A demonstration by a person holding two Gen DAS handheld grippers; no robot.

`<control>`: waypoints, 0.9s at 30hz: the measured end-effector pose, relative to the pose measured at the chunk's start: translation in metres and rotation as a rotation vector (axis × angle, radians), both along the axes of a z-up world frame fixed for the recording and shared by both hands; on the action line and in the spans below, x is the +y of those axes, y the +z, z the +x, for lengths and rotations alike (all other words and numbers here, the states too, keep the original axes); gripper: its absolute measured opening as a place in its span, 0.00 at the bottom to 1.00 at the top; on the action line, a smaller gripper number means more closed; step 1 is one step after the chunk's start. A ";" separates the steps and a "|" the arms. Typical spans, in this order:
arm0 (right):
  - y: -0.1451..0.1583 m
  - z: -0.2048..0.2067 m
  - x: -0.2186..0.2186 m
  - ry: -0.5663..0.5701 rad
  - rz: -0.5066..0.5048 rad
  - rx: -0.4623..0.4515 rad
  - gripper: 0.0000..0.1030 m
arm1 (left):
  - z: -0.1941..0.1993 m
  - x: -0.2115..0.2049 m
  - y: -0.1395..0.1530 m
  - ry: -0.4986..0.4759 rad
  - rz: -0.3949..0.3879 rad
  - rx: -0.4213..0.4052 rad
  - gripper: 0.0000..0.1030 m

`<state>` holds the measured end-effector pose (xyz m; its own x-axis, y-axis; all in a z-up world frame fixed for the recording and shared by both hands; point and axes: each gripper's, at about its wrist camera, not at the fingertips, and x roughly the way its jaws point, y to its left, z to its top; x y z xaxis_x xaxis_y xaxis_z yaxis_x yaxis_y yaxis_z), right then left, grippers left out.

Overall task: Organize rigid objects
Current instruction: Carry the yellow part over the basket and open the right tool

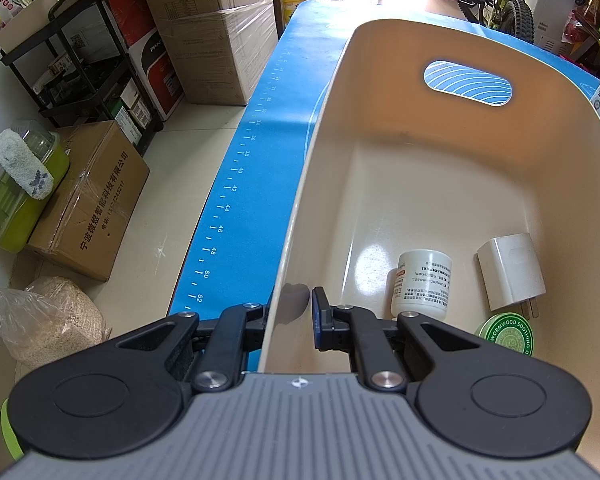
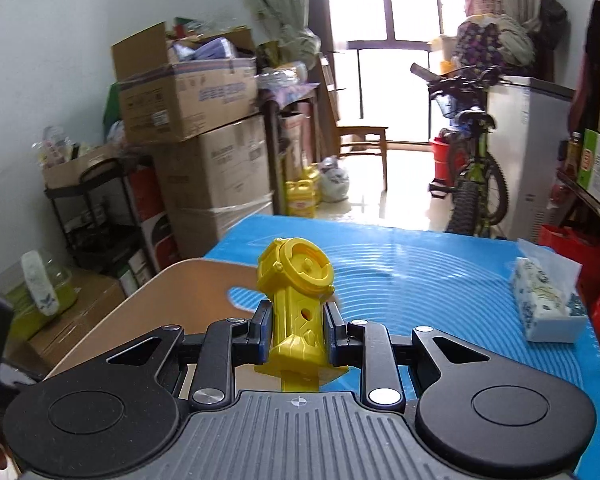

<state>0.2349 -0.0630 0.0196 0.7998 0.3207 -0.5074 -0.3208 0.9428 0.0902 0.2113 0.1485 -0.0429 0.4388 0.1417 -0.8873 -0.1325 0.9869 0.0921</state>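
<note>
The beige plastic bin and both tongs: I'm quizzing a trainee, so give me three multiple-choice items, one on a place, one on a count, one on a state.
1. Where do the left tongs stand?
A. astride the wall of the beige plastic bin
B. over the tissue pack
C. on the floor

2. How many objects lie in the bin?
A. none
B. three
C. six

3. What do the right tongs do?
A. stand open and bare
B. grip a spoon
C. grip the yellow plastic toy

Answers: 1 A, one finger shows on each side of the wall. 2 B, a white cylindrical bottle, a white charger plug and a round green tin. 3 C, both pads press its shaft.
</note>
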 end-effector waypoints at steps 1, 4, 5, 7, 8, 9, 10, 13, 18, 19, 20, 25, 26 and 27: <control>-0.002 -0.001 0.007 0.018 -0.003 0.008 0.33 | 0.000 0.000 0.000 0.000 0.000 0.000 0.14; -0.011 -0.004 0.026 0.065 -0.022 0.041 0.34 | 0.000 0.000 0.000 0.000 0.003 0.000 0.14; -0.014 -0.004 0.031 0.082 -0.030 0.055 0.34 | 0.000 0.000 0.000 0.000 0.002 0.000 0.14; -0.022 -0.005 0.044 0.114 -0.057 0.095 0.34 | 0.000 0.000 0.000 0.000 0.004 0.001 0.14; -0.026 -0.005 0.050 0.125 -0.072 0.110 0.33 | 0.001 0.000 0.000 0.000 0.005 0.001 0.14; -0.030 -0.005 0.055 0.136 -0.088 0.125 0.33 | 0.001 -0.001 0.000 0.000 0.006 0.001 0.14; -0.033 -0.005 0.060 0.143 -0.101 0.139 0.33 | 0.001 0.000 0.000 0.000 0.006 0.001 0.14; -0.044 -0.006 0.072 0.169 -0.139 0.188 0.33 | 0.001 -0.001 0.000 0.000 0.006 0.001 0.14; -0.056 -0.007 0.086 0.203 -0.211 0.248 0.33 | 0.001 -0.001 0.001 -0.001 0.007 0.000 0.14; -0.056 -0.006 0.087 0.199 -0.219 0.256 0.33 | 0.001 -0.001 0.000 -0.001 0.008 0.001 0.14; -0.058 -0.005 0.089 0.200 -0.232 0.273 0.34 | 0.001 -0.002 0.001 -0.001 0.009 0.001 0.14; -0.062 0.001 0.092 0.211 -0.256 0.326 0.34 | 0.001 -0.003 0.002 -0.003 0.013 0.001 0.14; -0.062 0.001 0.091 0.215 -0.259 0.329 0.34 | 0.001 -0.004 0.002 -0.003 0.014 0.001 0.14; -0.063 0.001 0.091 0.217 -0.261 0.331 0.34 | 0.001 -0.004 0.002 -0.004 0.014 0.000 0.14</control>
<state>0.2360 0.0278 -0.0432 0.5104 0.2905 -0.8094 -0.5070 0.8619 -0.0104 0.2121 0.1447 -0.0408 0.4390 0.1524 -0.8855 -0.1284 0.9860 0.1060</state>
